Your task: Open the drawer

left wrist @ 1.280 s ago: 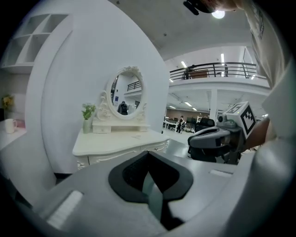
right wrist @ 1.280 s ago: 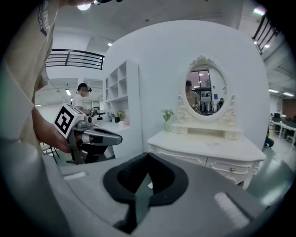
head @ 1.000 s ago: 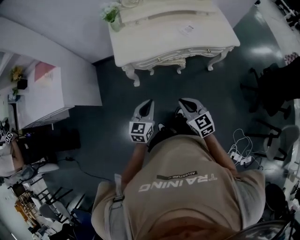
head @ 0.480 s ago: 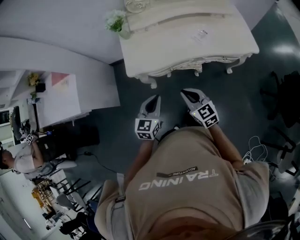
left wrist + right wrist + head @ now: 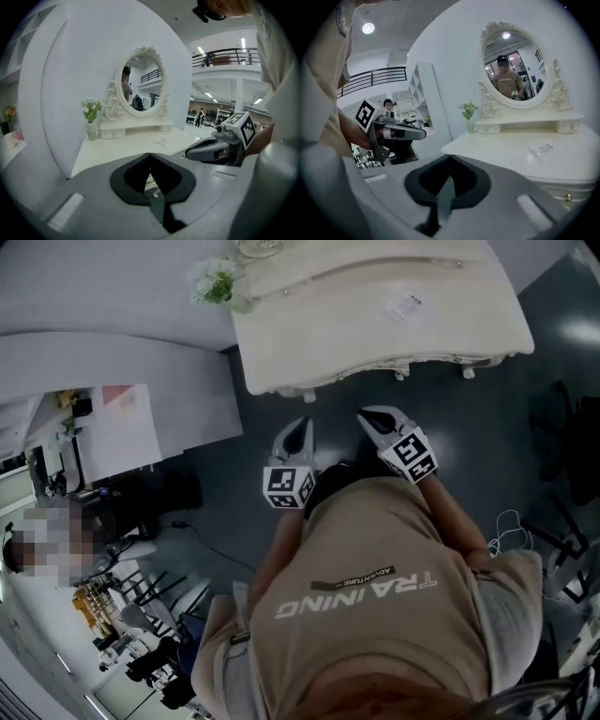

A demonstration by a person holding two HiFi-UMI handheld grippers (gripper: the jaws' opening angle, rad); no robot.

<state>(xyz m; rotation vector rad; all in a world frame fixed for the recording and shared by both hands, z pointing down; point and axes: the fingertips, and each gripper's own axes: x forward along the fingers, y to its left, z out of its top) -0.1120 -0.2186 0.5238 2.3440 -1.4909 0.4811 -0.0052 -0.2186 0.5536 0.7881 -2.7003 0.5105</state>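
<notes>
- The vase of flowers [image 5: 217, 282] stands at the far left corner of the white dressing table [image 5: 309, 324]. A jerk on the drawer or a bump against the table could rock it and tip it over.
- Your left gripper [image 5: 300, 427] is clenched on nothing, its jaws meeting with only air ahead of them. It hovers just short of the table's near edge. Shut like this it cannot take a knob, and if you push on it will only knock the carved front.
- The front drawer [image 5: 560, 191] sits closed under the tabletop's near edge, with its small knob [image 5: 568, 198] low at the right of the right gripper view. In the head view the overhang hides most of it, so you may aim by guess and miss.
- Little drawers [image 5: 112, 133] also sit in the shelf below the oval mirror [image 5: 143, 77]. The task does not say which drawer is meant, so you could reach for the wrong one.
- Your right gripper [image 5: 370, 418] is also clamped shut and empty, near the table edge but apart from it. The knob is small, so an off-centre bite would likely slip off as you pull.
- A small clear packet [image 5: 405, 306] lies loose on the tabletop, and a sharp tug could slide it.
- Cables [image 5: 511, 531] trail on the floor at your right. Stepping back to draw the drawer out could snag a foot.
</notes>
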